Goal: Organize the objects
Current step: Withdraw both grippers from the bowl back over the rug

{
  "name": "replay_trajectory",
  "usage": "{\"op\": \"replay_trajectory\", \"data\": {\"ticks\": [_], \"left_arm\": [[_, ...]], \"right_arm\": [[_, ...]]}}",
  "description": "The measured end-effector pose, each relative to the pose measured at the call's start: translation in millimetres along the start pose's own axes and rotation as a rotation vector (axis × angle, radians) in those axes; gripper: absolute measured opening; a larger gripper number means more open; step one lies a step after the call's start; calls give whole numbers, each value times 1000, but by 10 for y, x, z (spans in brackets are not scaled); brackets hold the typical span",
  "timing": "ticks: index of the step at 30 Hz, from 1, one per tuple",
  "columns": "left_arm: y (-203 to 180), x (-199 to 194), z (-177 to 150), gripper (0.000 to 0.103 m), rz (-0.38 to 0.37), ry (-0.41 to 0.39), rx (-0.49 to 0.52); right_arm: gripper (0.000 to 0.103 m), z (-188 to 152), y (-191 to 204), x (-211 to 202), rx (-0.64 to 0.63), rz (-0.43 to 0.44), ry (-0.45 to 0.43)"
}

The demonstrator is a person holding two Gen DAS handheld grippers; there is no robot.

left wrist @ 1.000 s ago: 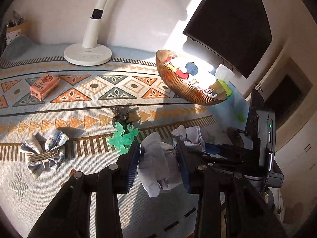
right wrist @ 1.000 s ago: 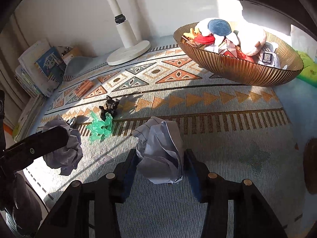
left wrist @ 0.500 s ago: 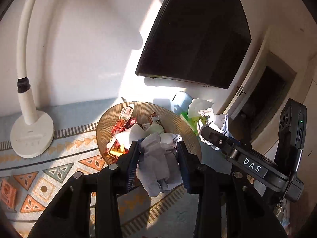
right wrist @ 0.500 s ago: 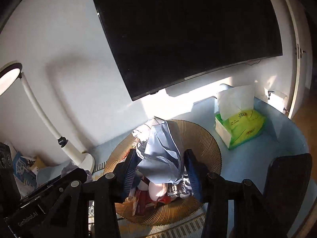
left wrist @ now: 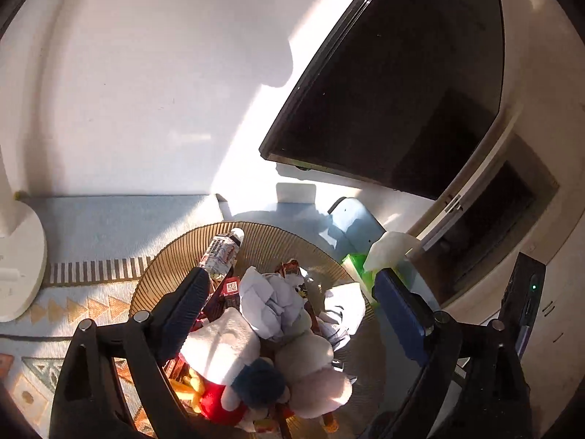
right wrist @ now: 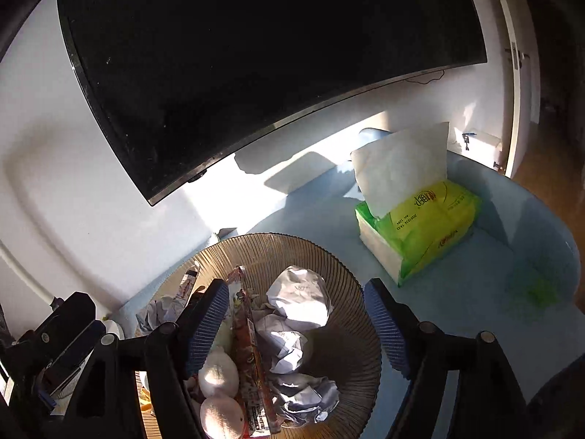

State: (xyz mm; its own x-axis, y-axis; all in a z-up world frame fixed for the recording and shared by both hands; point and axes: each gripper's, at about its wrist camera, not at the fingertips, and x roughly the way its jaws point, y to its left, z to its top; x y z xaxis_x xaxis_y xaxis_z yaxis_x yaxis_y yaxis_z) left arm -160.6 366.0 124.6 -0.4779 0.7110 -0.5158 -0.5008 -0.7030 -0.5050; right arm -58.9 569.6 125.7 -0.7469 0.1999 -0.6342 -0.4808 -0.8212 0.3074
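Note:
A ribbed amber bowl (left wrist: 278, 226) holds a plush toy (left wrist: 256, 384), a tube (left wrist: 223, 252) and snack packets. My left gripper (left wrist: 292, 311) hangs over it with its jaws opening wide. A crumpled paper ball (left wrist: 270, 303) lies loose in the bowl below them, clear of both pads. In the right wrist view my right gripper (right wrist: 294, 325) is above the same bowl (right wrist: 278, 237), its jaws also opening. Another crumpled paper ball (right wrist: 299, 300) rests in the bowl beneath, free of the pads, beside a snack packet (right wrist: 248, 347).
A green tissue pack (right wrist: 420, 226) stands on the pale blue table right of the bowl. A dark screen (right wrist: 256, 73) hangs on the wall behind. A white lamp base (left wrist: 18, 267) sits at the left on the patterned mat (left wrist: 84, 307). The left gripper's body (right wrist: 55, 336) shows at left.
Both grippers carried their paper balls from the patterned mat up over the bowl. Both then spread their jaws, and the balls now lie in the bowl.

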Motion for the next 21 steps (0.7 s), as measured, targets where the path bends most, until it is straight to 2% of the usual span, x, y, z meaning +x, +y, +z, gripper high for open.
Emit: {"op": "replay_trajectory", "data": {"ticks": [4,10,14,16,18,21], "left_arm": [[75,-308,-61,92,0,-18,-30],[-122,-946,-184,92,22,-72,53],[-220,-1516,-358,92,13,-114,91],[-203,-1854,-465,95,15,-143,106],[-117,-2226,-634,103,41,-183,111],[169,-2710,-936,103,135,-251,60]], "right_arm": [[75,-129,70,-274,-32,8,-24],[80,-271,274,-718,-94,74,-30],[80,-405,481,-1007,-144,149,-15],[83,-581,623,-1117,-186,198,9],[94,-836,752,-1178,-223,247,29],[96,-1317,975,-1153,-315,276,49]]}}
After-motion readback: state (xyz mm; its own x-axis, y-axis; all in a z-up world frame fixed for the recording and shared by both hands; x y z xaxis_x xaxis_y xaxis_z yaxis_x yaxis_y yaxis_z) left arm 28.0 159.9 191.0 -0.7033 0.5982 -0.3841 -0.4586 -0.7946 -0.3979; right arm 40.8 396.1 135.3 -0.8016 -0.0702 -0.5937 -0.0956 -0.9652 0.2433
